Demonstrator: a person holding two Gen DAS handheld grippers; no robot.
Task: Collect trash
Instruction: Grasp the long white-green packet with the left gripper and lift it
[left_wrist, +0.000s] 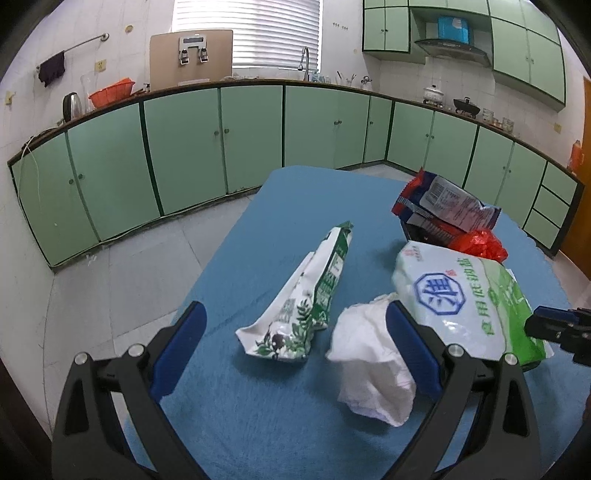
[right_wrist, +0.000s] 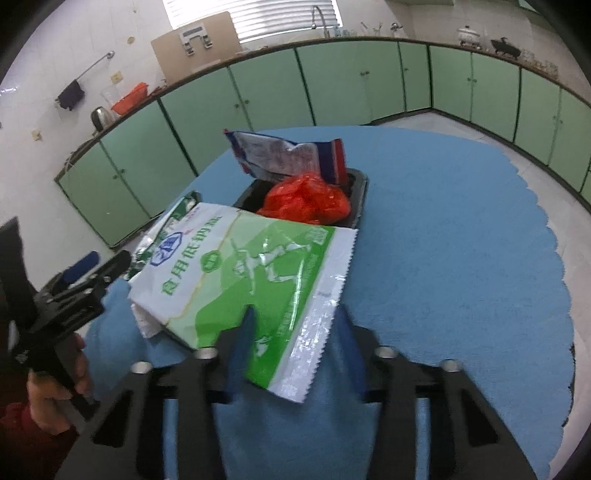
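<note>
Sorting half done: black bin (right_wrist: 360, 199) upper centre holds red plastic bag (right_wrist: 306, 199); your right gripper (right_wrist: 291, 332) pinches green-white salt packet (right_wrist: 236, 273), left gripper (left_wrist: 295, 350) gapes around crumpled white tissue (left_wrist: 369, 362).

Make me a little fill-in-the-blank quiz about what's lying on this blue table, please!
1. The black bin already holds a crumpled ____ plastic bag.
2. The white paper wad lies between the left gripper's open ____.
3. The green-and-white salt bag leans its far edge on the ____.
4. The table is covered by a ____ cloth.

Missing words: red; fingers; bin; blue
</note>
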